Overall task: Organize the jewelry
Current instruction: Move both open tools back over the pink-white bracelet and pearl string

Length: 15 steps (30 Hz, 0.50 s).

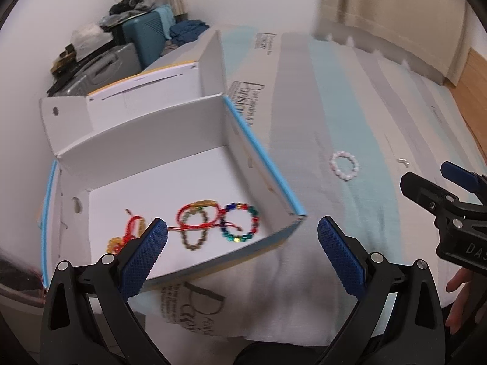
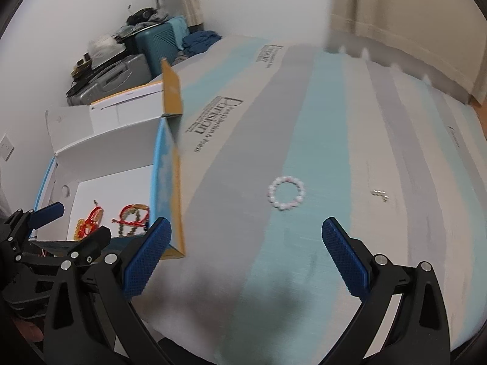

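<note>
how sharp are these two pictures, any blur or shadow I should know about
Left wrist view: fisheye bending at the edges, the box and bedspread smeared, the white bead bracelet soft. Right wrist view: similar blur, plus a dark shadow on the bedspread between the right gripper fingers.

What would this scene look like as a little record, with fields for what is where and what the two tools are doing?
surface: striped bedspread, grey and pale blue
box: open white cardboard box lying on the bedspread
in the box: red cord bracelets, a multicolored bead bracelet, a brown bead bracelet
outside the box: white bead bracelet and a small silver piece
left gripper: jaws open, empty, near the box
right gripper: jaws open, empty, facing the white bead bracelet
</note>
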Each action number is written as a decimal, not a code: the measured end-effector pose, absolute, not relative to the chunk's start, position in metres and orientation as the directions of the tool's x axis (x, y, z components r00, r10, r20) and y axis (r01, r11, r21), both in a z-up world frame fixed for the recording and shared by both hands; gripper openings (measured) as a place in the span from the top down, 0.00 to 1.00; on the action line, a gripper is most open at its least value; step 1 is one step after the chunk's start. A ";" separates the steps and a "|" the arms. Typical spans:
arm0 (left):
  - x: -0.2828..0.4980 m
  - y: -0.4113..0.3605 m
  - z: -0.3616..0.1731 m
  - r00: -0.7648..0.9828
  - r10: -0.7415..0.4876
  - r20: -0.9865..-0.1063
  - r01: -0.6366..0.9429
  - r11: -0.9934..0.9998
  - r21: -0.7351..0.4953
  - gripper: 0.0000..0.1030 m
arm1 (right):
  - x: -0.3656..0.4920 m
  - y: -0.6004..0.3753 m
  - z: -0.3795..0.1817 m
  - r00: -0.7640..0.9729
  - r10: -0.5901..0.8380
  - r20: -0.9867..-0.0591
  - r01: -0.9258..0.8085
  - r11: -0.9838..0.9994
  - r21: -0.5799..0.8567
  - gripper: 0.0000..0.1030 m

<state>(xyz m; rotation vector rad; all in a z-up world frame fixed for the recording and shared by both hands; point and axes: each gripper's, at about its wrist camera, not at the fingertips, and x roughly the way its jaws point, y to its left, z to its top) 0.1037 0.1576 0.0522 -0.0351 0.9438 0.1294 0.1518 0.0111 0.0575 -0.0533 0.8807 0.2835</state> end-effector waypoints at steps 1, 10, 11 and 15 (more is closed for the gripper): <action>0.105 0.152 0.052 0.582 0.092 -0.808 -0.119 0.993 0.027 0.06 | 0.151 0.003 0.059 0.609 0.213 -0.764 -0.252 0.965 0.068 0.07; 0.114 0.100 0.052 0.609 0.033 -0.793 -0.044 0.999 0.008 0.06 | 0.145 -0.059 0.058 0.636 0.149 -0.757 -0.161 0.985 0.059 0.07; 0.115 0.095 0.051 0.611 0.027 -0.792 -0.036 0.999 0.006 0.06 | 0.145 -0.064 0.057 0.635 0.145 -0.759 -0.153 0.986 0.060 0.07; 0.123 0.071 0.047 0.609 -0.003 -0.793 0.000 1.000 -0.005 0.06 | 0.143 -0.090 0.053 0.636 0.122 -0.762 -0.115 0.991 0.063 0.07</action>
